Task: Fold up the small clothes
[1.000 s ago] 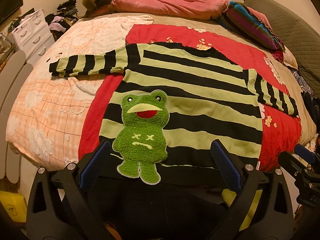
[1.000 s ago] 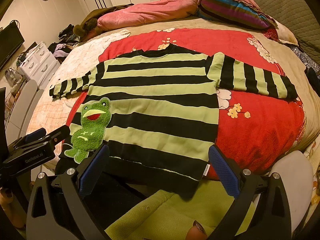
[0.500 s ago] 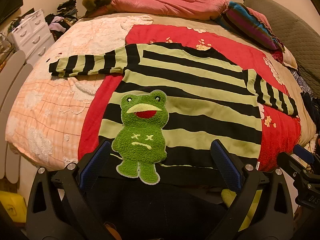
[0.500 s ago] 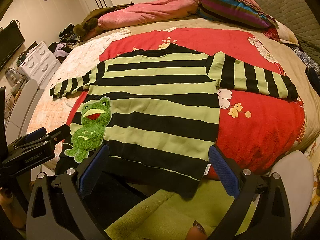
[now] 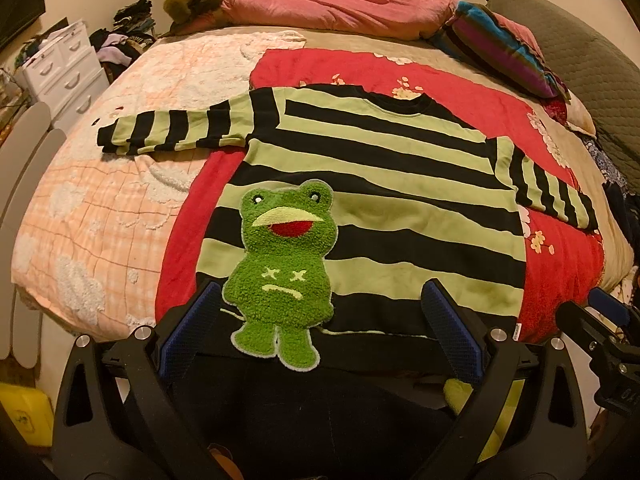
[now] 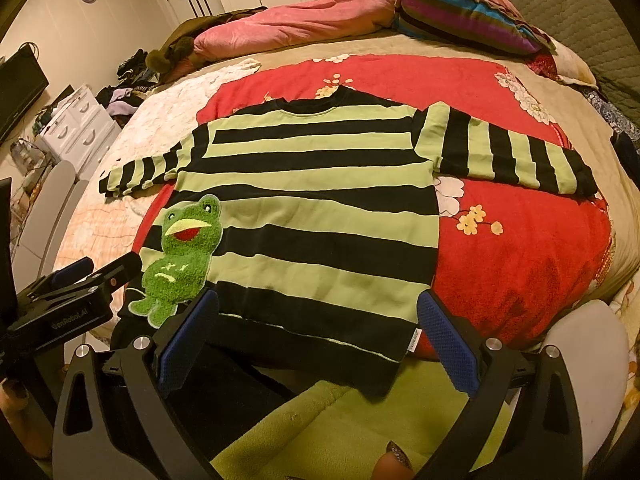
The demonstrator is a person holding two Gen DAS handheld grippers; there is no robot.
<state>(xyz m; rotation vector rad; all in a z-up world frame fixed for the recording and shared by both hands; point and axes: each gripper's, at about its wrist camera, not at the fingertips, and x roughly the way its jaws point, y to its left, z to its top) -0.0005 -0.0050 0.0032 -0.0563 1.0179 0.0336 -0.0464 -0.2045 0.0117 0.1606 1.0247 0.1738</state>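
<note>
A small green-and-black striped sweater lies flat, front up, on the bed with both sleeves spread out. A fuzzy green frog patch sits on its lower left front. My left gripper is open and empty, hovering just above the hem by the frog's legs. My right gripper is open and empty over the hem's right half. The sweater's hem hangs over the bed's near edge. Each gripper shows at the edge of the other's view.
The sweater rests on a red floral blanket over a peach quilt. Pink bedding and a striped pillow lie at the far end. White drawers stand at left. A green cloth lies below the right gripper.
</note>
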